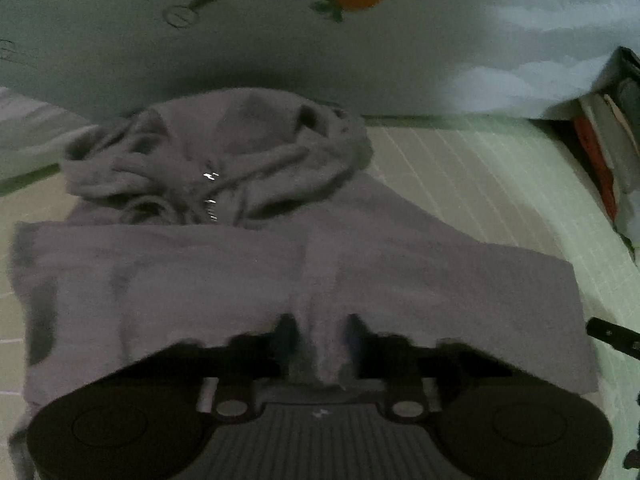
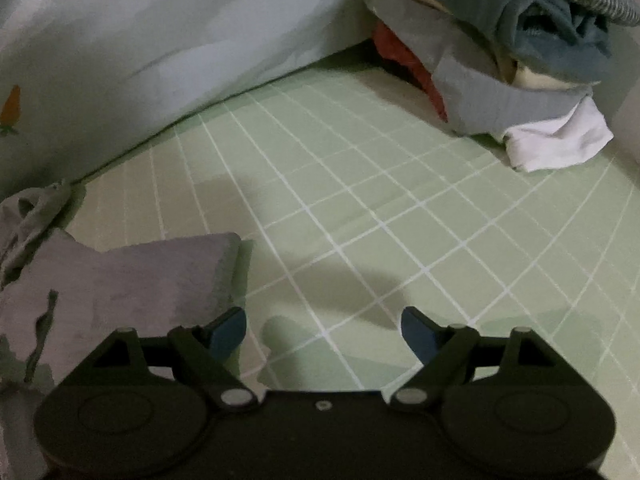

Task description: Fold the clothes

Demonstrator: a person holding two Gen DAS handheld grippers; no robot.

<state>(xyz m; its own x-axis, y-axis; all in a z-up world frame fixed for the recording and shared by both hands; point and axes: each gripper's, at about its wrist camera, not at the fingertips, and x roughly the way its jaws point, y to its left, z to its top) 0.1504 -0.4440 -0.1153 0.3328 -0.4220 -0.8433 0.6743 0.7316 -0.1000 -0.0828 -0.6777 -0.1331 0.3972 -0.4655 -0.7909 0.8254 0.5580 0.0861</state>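
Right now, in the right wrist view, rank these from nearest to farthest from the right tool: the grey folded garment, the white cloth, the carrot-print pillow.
1. Grey folded fleece garment: just left of the right tool, beside its left fingertip.
2. White crumpled cloth: upper right, at the foot of the clothes pile.
3. Pale carrot-print pillow: along the back, upper left; too close to the cloth to call.

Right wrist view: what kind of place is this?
Probably a bed in a bedroom: a pale green grid-patterned sheet, a light carrot-print pillow along its edge, and a pile of mixed clothes.
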